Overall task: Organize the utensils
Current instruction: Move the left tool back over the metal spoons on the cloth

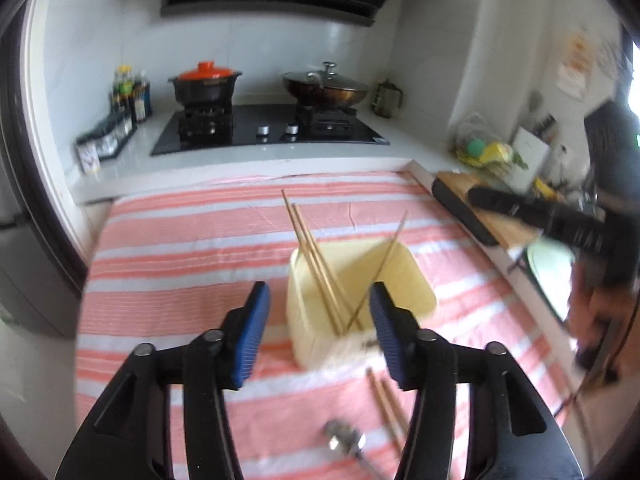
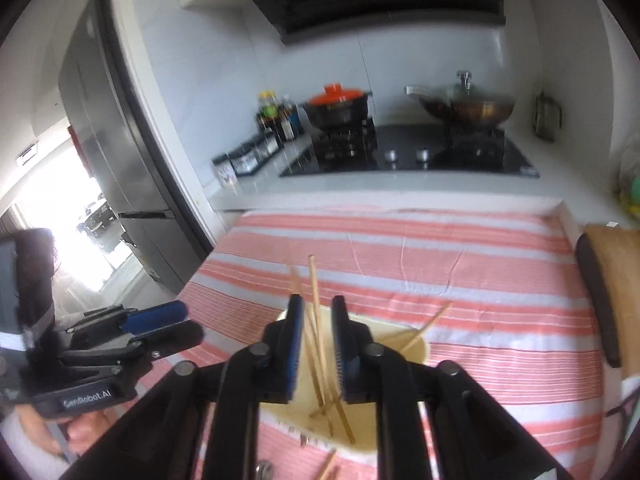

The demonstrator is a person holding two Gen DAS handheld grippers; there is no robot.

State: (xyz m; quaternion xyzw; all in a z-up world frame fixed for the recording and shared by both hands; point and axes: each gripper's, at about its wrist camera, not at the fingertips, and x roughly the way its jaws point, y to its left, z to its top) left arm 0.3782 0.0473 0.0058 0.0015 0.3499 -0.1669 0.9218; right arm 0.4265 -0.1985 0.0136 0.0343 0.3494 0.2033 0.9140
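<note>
A cream plastic tub [image 1: 416, 280] stands on the pink-and-white striped cloth [image 1: 180, 248]. A pair of wooden chopsticks [image 1: 310, 240] leans in it, and a single one [image 1: 394, 240] leans the other way. My left gripper [image 1: 319, 288] hovers just in front of the tub, open, with nothing between its blue pads. A loose pair of chopsticks [image 1: 384, 400] and a metal spoon [image 1: 344, 440] lie on the cloth below it. My right gripper [image 2: 318, 300] hangs over the tub [image 2: 416, 344], open. The standing chopsticks [image 2: 314, 280] show through its gap, untouched. The left gripper [image 2: 180, 322] is at the left.
Behind the cloth is a black gas hob [image 1: 272, 132] with an orange-lidded pot [image 1: 206, 84] and a glass-lidded wok [image 1: 326, 88]. Condiment bottles [image 1: 132, 92] stand at the back left. A wooden cutting board [image 2: 616, 272] lies at the cloth's right edge, and a fridge [image 2: 108, 152] is left.
</note>
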